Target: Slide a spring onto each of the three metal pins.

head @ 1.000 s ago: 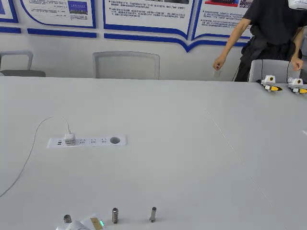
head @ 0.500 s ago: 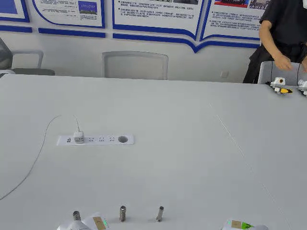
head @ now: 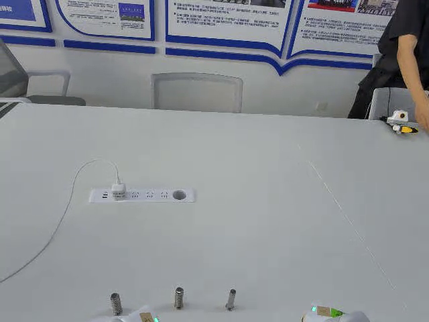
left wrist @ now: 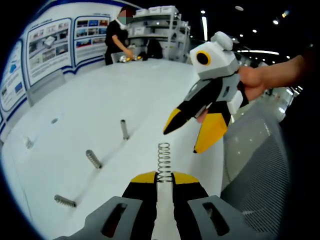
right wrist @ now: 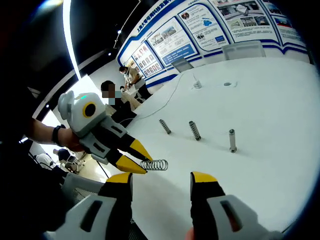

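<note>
- Now the left gripper (left wrist: 161, 176) is clamped on the end of a spring (left wrist: 162, 157), held in the air near the pins.
- Right gripper (right wrist: 161, 181) gapes wide, holding nothing.
- On the table (head: 281, 201), the left pin (head: 116, 303) and middle pin (head: 179, 297) wear springs; the right pin (head: 231, 299) stands bare.

The desk (head: 268, 201) is smooth, matt white, with a faint sheen in the left gripper view. The bare pin (head: 231, 299) is smooth, dull grey metal. The middle pin (head: 178, 297) and the left pin (head: 116, 303) are wrapped in coiled grey wire. The spring (left wrist: 163, 159) in the left claw (left wrist: 159, 176) is thin, bright metal wire. Left claw and right claw (right wrist: 162, 179) have matt yellow-and-black tips on smooth grey plastic-looking bodies. The power strip (head: 142, 195) looks like white plastic. The posters (head: 228, 20) are slightly glossy print. The floor (left wrist: 250, 150) is polished and mirrors the ceiling lights.
</note>
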The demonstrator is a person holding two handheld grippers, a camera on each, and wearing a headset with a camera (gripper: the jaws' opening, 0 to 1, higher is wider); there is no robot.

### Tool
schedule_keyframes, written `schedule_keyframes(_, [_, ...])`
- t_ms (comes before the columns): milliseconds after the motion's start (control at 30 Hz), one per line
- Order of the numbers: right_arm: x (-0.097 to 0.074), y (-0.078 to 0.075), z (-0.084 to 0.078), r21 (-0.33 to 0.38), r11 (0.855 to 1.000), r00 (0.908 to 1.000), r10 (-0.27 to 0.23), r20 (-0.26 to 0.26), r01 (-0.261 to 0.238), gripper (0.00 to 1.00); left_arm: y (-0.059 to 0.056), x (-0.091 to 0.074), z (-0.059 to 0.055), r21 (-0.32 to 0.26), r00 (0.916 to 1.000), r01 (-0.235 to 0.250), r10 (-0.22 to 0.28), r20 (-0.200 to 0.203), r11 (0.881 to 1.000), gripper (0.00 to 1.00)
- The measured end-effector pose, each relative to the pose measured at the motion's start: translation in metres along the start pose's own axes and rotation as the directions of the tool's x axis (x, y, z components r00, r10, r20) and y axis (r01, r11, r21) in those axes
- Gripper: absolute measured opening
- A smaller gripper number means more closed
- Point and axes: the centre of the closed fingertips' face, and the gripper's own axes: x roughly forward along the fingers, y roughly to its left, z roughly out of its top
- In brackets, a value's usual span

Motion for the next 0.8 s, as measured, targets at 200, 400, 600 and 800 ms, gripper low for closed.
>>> schedule_keyframes(200, [0.003, 0.005, -0.001, 0.013, 0.999, 0.9994, 0.034, -0.005, -0.034, 0.41, -0.006, -0.001, 0.002, 0.012, 0.9999, 0.011, -0.011, 0.005, 1.000, 0.10])
schedule_keyframes(400, [0.004, 0.008, 0.001, 0.026, 0.998, 0.9981, 0.062, -0.004, -0.062, 0.35, -0.011, 0.000, 0.003, 0.012, 0.9997, 0.020, -0.021, 0.011, 1.000, 0.10])
schedule_keyframes(600, [0.006, 0.011, 0.000, 0.032, 0.996, 0.9960, 0.088, -0.016, -0.087, 0.32, -0.018, 0.000, 0.010, 0.030, 0.9991, 0.035, -0.036, 0.023, 0.999, 0.10])
schedule_keyframes(800, [0.005, 0.017, 0.000, 0.054, 0.992, 0.9932, 0.115, -0.022, -0.114, 0.28, -0.024, 0.001, 0.014, 0.044, 0.9983, 0.049, -0.050, 0.030, 0.998, 0.10])
